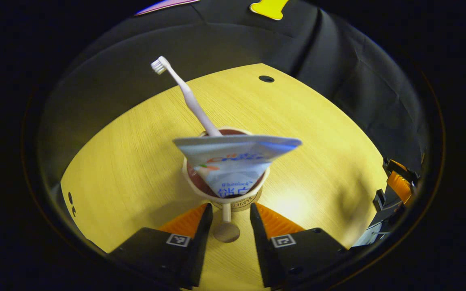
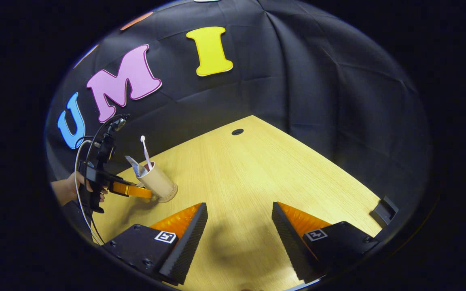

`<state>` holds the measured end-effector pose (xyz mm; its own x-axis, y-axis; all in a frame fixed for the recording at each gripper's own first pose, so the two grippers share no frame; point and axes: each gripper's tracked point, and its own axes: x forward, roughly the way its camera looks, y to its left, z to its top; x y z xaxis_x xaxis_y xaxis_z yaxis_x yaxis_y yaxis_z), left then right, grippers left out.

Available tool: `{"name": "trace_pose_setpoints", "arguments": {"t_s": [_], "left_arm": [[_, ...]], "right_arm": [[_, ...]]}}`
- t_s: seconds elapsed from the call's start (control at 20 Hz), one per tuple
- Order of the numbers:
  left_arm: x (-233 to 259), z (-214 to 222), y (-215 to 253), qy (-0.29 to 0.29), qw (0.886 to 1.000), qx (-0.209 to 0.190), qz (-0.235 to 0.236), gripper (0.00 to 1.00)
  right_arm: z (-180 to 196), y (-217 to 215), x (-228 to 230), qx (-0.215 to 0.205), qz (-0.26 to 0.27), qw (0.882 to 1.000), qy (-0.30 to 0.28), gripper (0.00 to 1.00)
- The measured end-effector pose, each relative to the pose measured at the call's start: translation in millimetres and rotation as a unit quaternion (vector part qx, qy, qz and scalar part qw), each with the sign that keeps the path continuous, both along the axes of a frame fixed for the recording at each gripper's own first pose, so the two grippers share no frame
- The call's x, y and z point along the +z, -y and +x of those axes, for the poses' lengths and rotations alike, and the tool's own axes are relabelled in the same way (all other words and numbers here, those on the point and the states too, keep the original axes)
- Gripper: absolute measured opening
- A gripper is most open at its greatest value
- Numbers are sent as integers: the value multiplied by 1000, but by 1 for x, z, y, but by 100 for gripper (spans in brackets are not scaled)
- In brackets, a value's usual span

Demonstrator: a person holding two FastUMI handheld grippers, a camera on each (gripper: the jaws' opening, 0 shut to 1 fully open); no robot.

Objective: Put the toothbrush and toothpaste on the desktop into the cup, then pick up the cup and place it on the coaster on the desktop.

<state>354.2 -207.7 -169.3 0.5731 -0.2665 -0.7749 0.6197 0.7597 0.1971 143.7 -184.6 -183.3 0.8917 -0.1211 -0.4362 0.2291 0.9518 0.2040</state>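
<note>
As far as the pictures let me judge, the loading half of the job was already done: the white plastic toothbrush [image 1: 184, 91] and the pale blue-and-white toothpaste tube [image 1: 233, 161] both stood in the tan paper cup with the reddish-brown inside [image 1: 192, 184]. From the right gripper view the cup [image 2: 159, 182] sat on a round tan coaster [image 2: 170, 196] on the light wooden desktop [image 2: 257, 169], near the booth wall side, so it looked like it was already where it belonged, though I couldn't fully confirm it was centred. What seemed left was just letting go and backing away. The left gripper [image 1: 227, 220] had its jaws apart, one on either side of the cup's base, and I couldn't see either finger pressing on it; there was a small gap on both sides. In the right gripper view that same left gripper [image 2: 146, 192] showed up beside the cup, held by a person's hand [image 2: 69, 188]. The right gripper [image 2: 239, 218] hung wide open over bare desktop, well apart from the cup, holding nothing. On orientation: the toothbrush's long axis ran steeply up, tilted away from the left gripper with the bristle head at the top and the handle down in the cup. The toothpaste tube stood roughly upright too, flat crimped end up and leaning toward the left gripper, cap end buried inside.
</note>
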Motion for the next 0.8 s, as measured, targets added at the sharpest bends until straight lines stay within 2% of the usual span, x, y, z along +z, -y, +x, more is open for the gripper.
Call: {"name": "trace_pose_setpoints", "arguments": {"t_s": [0.05,0.1,0.2,0.35,0.65,0.7,0.75,0.8], "left_arm": [[5,-2,-1,6,1000,3,-5,71],[8,-5,-1,8,1000,2,-17,75],[19,-13,-4,15,999,10,-34,99],[37,-29,-12,24,998,23,-61,98],[75,-69,-49,86,990,45,-104,98],[82,-77,-56,95,988,49,-113,93],[88,-86,-64,104,986,53,-123,98],[93,-94,-74,115,983,59,-130,98]], "right_arm": [[0,-1,0,4,0,1000,1,98],[0,-2,1,9,0,1000,2,98],[-6,-10,1,20,3,1000,6,98],[-6,-26,6,37,1,999,12,98],[-1,-65,28,79,-6,996,30,98],[0,-73,33,86,-8,996,33,98],[-1,-81,37,92,-10,995,36,98],[-1,-90,43,98,-13,994,40,98]]}}
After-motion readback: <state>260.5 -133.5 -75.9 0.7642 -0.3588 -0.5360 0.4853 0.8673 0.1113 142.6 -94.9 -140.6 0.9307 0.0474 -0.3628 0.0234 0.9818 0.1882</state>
